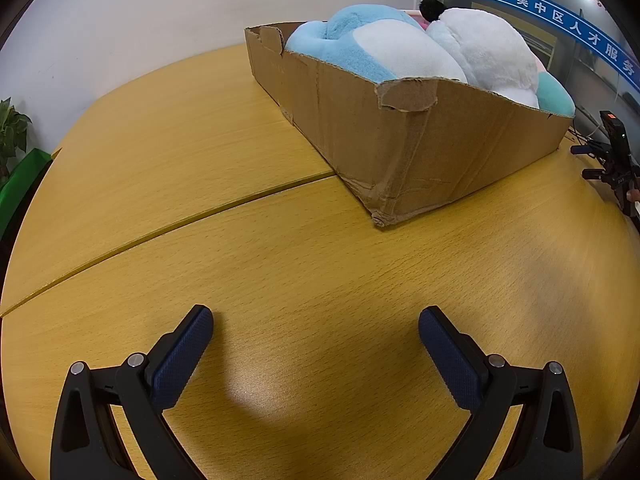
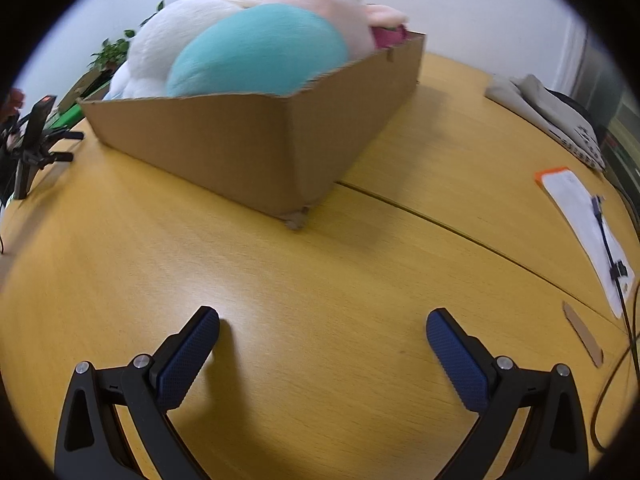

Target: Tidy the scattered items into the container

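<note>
A worn cardboard box [image 1: 400, 132] stands on the wooden table [image 1: 280, 248], piled with plush toys: a blue and white one [image 1: 360, 48] and a white one [image 1: 488, 52]. In the right wrist view the box [image 2: 240, 148] holds a teal plush [image 2: 256, 56], a white plush [image 2: 172, 48] and a pink plush [image 2: 336, 8]. My left gripper [image 1: 316, 320] is open and empty, low over bare table in front of the box. My right gripper [image 2: 323, 322] is open and empty, also short of the box.
The other gripper [image 1: 614, 152] shows at the right edge of the left wrist view, and at the left in the right wrist view [image 2: 34, 140]. A white paper with orange edge [image 2: 580, 220], a cable [image 2: 616, 280], a grey cloth [image 2: 548, 112] and a wooden strip [image 2: 582, 334] lie at right. A plant [image 1: 12, 128] stands beyond the table's left edge.
</note>
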Demonstrator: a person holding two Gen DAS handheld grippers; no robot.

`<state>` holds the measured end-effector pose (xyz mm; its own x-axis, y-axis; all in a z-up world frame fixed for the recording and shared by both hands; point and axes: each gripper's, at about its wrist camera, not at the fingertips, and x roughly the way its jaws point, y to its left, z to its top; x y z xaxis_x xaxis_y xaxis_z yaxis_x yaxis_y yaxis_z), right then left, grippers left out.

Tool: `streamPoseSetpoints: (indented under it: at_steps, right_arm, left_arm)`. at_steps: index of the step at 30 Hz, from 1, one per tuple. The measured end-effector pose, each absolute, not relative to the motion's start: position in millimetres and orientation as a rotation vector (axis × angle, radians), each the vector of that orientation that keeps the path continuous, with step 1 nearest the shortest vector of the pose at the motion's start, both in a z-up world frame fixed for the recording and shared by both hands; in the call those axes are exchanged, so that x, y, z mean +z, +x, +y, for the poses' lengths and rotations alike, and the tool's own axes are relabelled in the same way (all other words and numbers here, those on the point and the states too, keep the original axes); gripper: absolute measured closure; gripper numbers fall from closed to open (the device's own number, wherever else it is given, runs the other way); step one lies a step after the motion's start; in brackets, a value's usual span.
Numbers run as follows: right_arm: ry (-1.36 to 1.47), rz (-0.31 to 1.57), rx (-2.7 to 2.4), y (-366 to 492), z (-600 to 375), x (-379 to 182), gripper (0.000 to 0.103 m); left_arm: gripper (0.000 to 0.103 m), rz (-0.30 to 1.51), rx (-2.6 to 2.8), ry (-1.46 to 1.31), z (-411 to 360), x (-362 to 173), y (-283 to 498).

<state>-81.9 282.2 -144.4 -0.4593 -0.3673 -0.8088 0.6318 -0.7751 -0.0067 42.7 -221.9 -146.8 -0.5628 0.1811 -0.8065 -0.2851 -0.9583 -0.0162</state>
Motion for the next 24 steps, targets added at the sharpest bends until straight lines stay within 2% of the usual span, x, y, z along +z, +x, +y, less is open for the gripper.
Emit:
streamPoseSetpoints:
  at_steps: [24]
  right_arm:
    - [1.133, 0.413, -2.233, -86.1, 283.5, -145.7, 0.0]
  left_arm:
    - [0.0, 0.166, 2.565, -1.304, -220.9, -147.8, 39.0]
